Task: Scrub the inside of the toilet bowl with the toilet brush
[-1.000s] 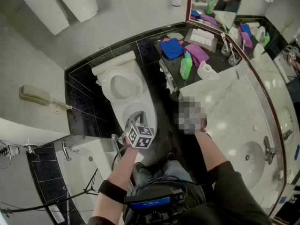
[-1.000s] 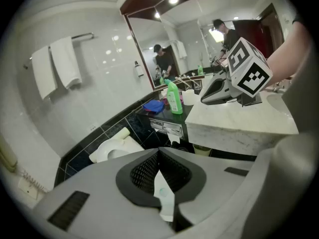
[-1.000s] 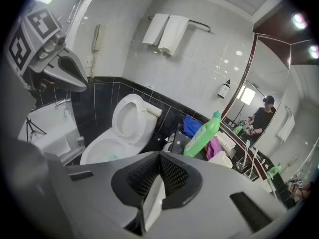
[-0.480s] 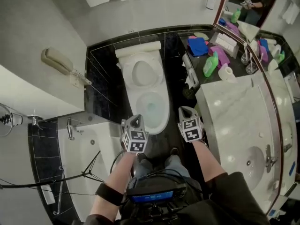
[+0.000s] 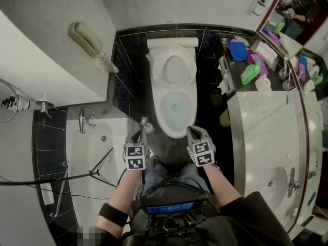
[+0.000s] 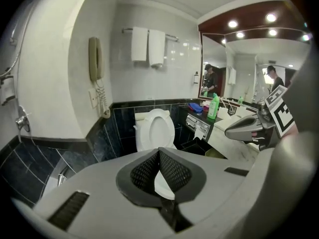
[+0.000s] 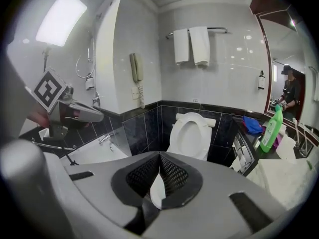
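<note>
The person stands square to the toilet bowl, whose raised seat leans back against the cistern, with a little water showing in the bottom. Both forearms reach out from the body side by side, roughly parallel, each marker cube facing up. The left gripper slants forward and down, its tips just left of the toilet's front rim. The right gripper slants the same way, its tips just right of that rim, so the front of the bowl sits between the two. Each claw is pressed together at the tips, pinching nothing. Left of the toilet are a wall telephone and, nearer the person, the bathtub. Right of the toilet runs a marble vanity, with a green bottle on the dark shelf beyond it. Two white towels hang above the toilet. The toilet brush I cannot pick out with any certainty
</note>
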`<control>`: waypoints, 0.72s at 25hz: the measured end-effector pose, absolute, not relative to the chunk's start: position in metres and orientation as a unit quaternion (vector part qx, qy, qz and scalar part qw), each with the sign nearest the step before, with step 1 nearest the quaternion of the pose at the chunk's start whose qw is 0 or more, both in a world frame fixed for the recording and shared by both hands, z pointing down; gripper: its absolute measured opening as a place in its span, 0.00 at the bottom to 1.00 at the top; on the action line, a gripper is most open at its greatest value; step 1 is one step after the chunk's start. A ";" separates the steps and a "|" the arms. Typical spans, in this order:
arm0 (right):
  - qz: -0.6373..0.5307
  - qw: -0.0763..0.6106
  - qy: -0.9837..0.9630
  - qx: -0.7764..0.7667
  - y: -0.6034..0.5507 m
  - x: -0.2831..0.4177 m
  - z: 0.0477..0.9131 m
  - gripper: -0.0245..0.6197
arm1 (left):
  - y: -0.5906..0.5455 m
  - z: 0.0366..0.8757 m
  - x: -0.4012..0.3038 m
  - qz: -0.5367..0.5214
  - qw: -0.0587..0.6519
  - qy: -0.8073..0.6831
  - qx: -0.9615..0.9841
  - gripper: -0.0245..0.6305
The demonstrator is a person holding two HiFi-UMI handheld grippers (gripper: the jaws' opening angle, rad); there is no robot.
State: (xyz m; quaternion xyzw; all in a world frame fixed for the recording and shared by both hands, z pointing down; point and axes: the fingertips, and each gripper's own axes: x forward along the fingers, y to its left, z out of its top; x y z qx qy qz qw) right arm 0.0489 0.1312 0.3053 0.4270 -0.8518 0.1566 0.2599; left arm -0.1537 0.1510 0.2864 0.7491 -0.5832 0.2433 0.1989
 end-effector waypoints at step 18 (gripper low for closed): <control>0.135 0.289 -0.905 0.282 0.134 0.016 0.334 0.06 | 0.149 0.330 -0.142 0.237 0.235 -0.614 0.715 0.04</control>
